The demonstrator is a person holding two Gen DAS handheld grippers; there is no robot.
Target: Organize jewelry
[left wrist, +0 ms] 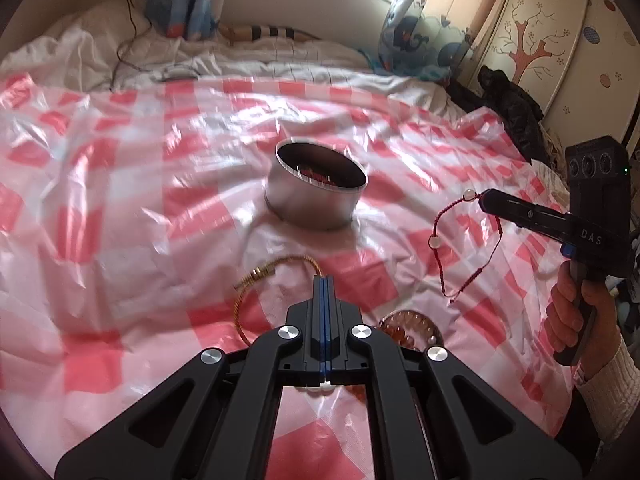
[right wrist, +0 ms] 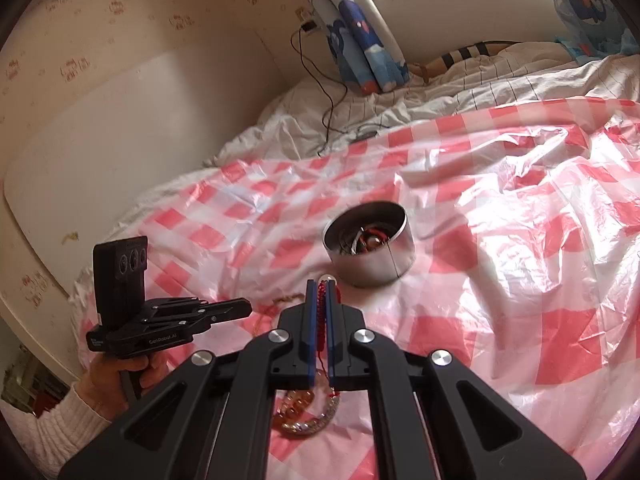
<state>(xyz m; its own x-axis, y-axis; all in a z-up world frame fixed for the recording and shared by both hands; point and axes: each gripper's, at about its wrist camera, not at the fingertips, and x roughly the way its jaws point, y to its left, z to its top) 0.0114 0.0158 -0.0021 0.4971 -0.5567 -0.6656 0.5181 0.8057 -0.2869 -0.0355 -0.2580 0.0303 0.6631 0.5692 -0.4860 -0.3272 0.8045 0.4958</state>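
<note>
From the left wrist camera, the left gripper has its blue-lined fingers pressed together with nothing between them, poised above the pink checked plastic sheet. Just past its tip lies a gold bangle, flat, and an amber bead bracelet peeks out to its right. Farther off stands a round metal tin, upright and open-topped. At the right, the right gripper holds a red cord bracelet clear of the sheet, the cord hanging downward in a long loop with pale beads on it. From the right wrist camera, the right gripper is clamped on the red cord bracelet, which runs lengthwise between the fingers. Here the metal tin shows jewelry already inside; the amber bead bracelet lies below, and the left gripper is at the left, closed.
</note>
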